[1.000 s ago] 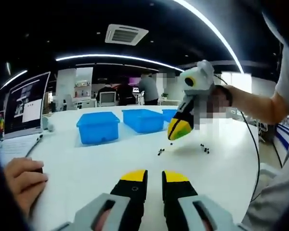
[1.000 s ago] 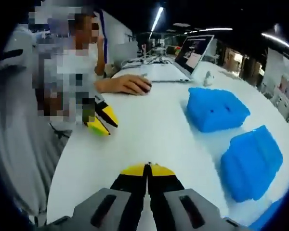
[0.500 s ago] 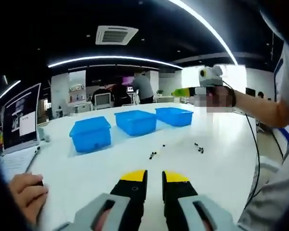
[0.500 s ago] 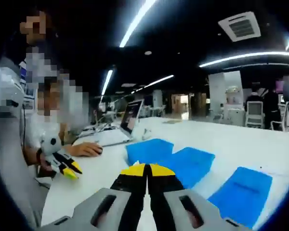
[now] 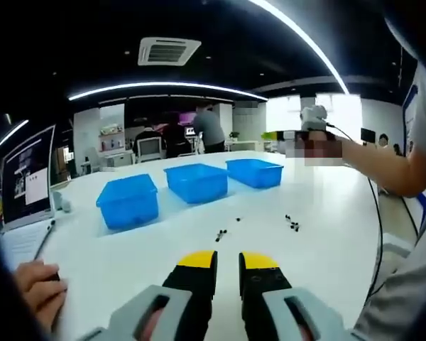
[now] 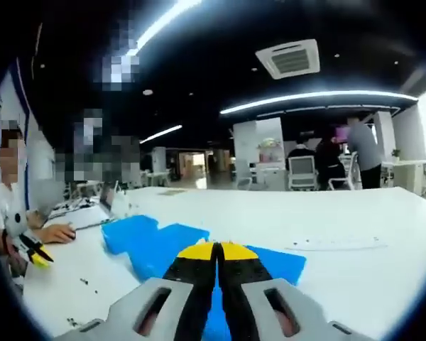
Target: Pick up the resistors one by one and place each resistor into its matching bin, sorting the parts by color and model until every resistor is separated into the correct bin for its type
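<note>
In the left gripper view we see our left gripper (image 5: pixel 227 261) low over the white surface (image 5: pixel 326 234), its yellow-tipped jaws standing a narrow gap apart with nothing between them. Just ahead of it lies a small cluster of dark resistors (image 5: pixel 219 234), and a second cluster of resistors (image 5: pixel 292 225) sits off to the right, apart from the first. Beyond them, toward the far edge of the surface, three blue bins stand in a row: the left bin (image 5: pixel 128 202), the middle bin (image 5: pixel 196 182) and the right bin (image 5: pixel 255 172), each separate from its neighbour.

Our right gripper (image 5: pixel 277 135) shows in the same view, held up in the air above the far right of the surface, beyond the right bin, at the end of an outstretched arm (image 5: pixel 383 162). In the right gripper view, that gripper (image 6: pixel 214 250) has its jaws pressed together, tip to tip; we cannot tell whether anything small is pinched between them. It points out over the blue bins (image 6: pixel 156 241), which lie right under and ahead of its tips. The left gripper (image 6: pixel 35 254) appears at the left of that view, near the edge of the surface, with a few dark resistors (image 6: pixel 85 283) scattered between it and the bins.

At the near left edge of the surface a hand (image 5: pixel 39 290) rests beside an open laptop (image 5: pixel 25 181).
</note>
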`<state>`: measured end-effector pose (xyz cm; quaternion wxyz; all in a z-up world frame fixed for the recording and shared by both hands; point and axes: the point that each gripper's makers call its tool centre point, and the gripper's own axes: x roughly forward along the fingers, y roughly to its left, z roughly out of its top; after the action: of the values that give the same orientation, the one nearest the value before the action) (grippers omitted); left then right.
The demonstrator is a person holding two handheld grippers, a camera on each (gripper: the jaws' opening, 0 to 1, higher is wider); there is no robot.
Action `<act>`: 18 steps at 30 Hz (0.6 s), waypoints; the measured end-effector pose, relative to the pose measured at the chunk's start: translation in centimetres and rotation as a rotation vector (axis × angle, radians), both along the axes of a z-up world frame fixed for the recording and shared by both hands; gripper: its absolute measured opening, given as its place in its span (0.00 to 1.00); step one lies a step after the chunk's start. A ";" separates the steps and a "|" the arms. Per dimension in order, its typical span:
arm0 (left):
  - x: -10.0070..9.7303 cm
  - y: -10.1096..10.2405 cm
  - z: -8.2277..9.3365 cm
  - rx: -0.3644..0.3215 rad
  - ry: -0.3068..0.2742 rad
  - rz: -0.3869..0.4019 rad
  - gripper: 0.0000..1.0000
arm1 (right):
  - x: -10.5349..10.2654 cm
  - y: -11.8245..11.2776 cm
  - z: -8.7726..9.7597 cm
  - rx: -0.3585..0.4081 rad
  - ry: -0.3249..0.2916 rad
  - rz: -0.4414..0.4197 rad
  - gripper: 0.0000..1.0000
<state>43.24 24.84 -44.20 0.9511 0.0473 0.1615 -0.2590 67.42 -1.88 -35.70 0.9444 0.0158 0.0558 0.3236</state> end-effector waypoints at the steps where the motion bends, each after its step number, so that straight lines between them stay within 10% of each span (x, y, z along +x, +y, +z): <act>1: 0.0 0.1 0.0 0.001 0.000 0.002 0.15 | 0.4 -0.6 -1.0 -0.028 0.034 -0.041 0.07; 5: 0.1 0.1 0.2 0.000 -0.001 0.001 0.15 | 1.4 -0.7 -2.3 -0.054 0.063 -0.067 0.29; 18: -0.3 -0.3 0.6 0.008 -0.011 -0.002 0.15 | -1.4 0.3 -0.3 -0.049 0.040 -0.050 0.24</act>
<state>42.93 24.56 -43.63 0.9515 0.0528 0.1575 -0.2589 66.06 -1.63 -36.00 0.9510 0.0005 0.0824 0.2981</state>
